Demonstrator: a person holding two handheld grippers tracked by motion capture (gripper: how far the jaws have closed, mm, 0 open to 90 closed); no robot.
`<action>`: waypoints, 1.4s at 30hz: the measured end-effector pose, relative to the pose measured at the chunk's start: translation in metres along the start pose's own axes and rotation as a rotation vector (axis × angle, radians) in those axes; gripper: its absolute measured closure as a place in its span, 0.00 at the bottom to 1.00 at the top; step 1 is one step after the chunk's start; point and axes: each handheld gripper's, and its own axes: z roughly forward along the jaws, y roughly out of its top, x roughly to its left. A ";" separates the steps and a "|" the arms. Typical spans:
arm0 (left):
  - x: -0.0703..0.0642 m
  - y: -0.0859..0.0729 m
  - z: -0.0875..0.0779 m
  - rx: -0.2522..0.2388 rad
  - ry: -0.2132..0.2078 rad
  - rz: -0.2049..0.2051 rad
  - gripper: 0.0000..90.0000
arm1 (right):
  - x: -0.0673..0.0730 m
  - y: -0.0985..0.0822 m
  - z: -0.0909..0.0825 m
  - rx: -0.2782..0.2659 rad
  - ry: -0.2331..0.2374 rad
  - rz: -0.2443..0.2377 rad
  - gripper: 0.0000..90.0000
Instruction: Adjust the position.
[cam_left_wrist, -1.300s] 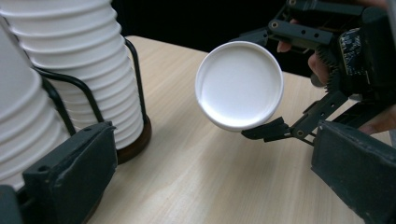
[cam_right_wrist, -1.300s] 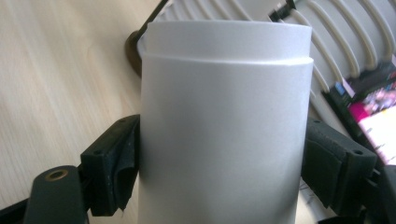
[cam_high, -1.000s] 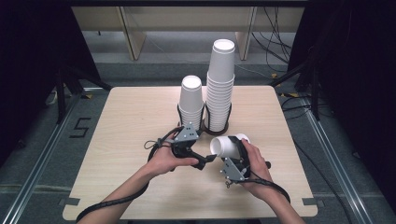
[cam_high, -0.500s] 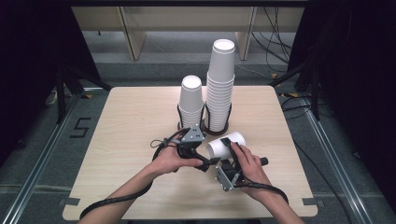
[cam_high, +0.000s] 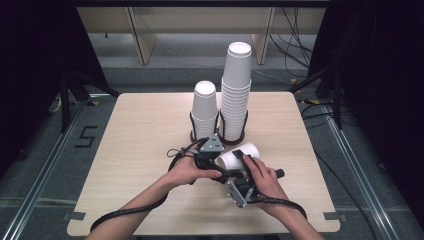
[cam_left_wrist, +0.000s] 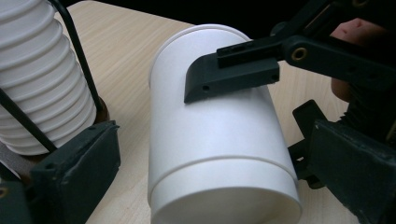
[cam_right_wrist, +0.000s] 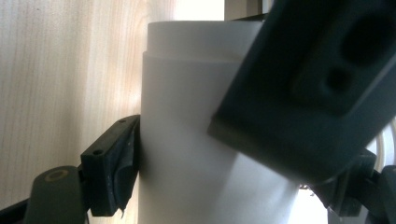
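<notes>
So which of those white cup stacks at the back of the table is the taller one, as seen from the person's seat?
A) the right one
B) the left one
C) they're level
A: in the high view the right stack rises well above the left stack standing beside it.

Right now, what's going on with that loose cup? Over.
Right gripper shut on loose cup, held sideways. Left gripper open around it. Two cup stacks close behind.
</notes>
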 end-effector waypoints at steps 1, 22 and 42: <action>0.000 0.000 0.000 0.000 -0.001 -0.001 0.06 | 0.000 0.001 0.000 0.002 0.002 -0.004 0.22; 0.001 0.000 0.005 0.036 -0.014 -0.003 0.17 | 0.004 0.008 -0.001 0.014 0.020 0.057 0.22; 0.003 0.001 0.009 0.030 -0.028 -0.012 0.19 | 0.002 0.008 -0.002 0.031 0.007 0.050 0.22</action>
